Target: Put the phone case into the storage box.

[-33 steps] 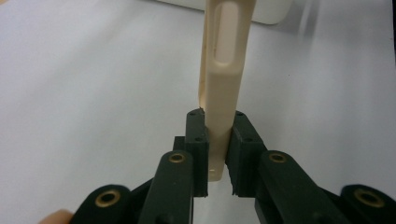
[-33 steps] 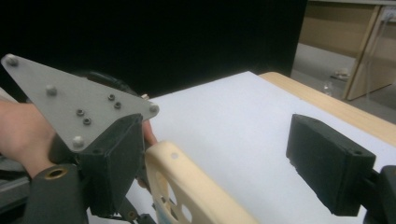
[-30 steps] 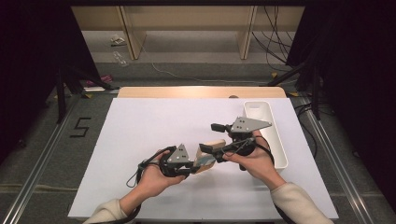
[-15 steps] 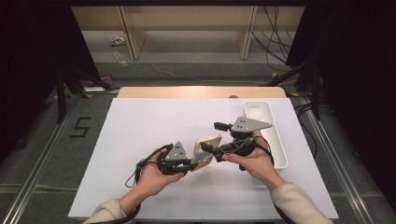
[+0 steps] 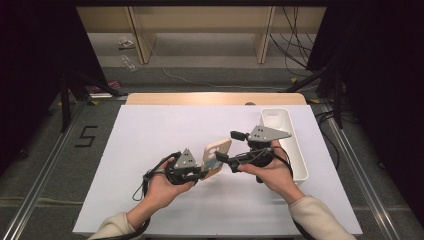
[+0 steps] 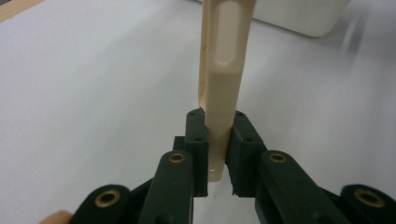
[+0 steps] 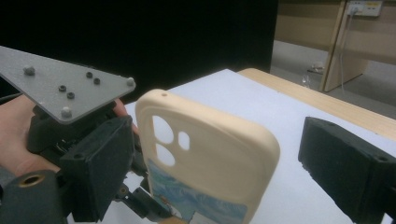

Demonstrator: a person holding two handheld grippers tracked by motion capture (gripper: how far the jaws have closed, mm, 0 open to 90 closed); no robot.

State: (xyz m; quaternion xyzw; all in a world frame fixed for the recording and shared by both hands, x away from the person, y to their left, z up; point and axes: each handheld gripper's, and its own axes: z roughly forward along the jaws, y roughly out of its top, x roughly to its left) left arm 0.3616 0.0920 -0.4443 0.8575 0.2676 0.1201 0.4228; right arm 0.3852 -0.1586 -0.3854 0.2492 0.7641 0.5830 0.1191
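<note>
Left gripper (image 5: 199,172) clamped on the bottom edge of the cream phone case (image 5: 216,158), pads pinching it from both sides, case held up off the white table (image 5: 150,145) near its middle. Right gripper (image 5: 227,150) just right of the case, jaws wide and just been opening, case between them but pads not pressing. White tray (image 5: 300,155) at far right.
</note>
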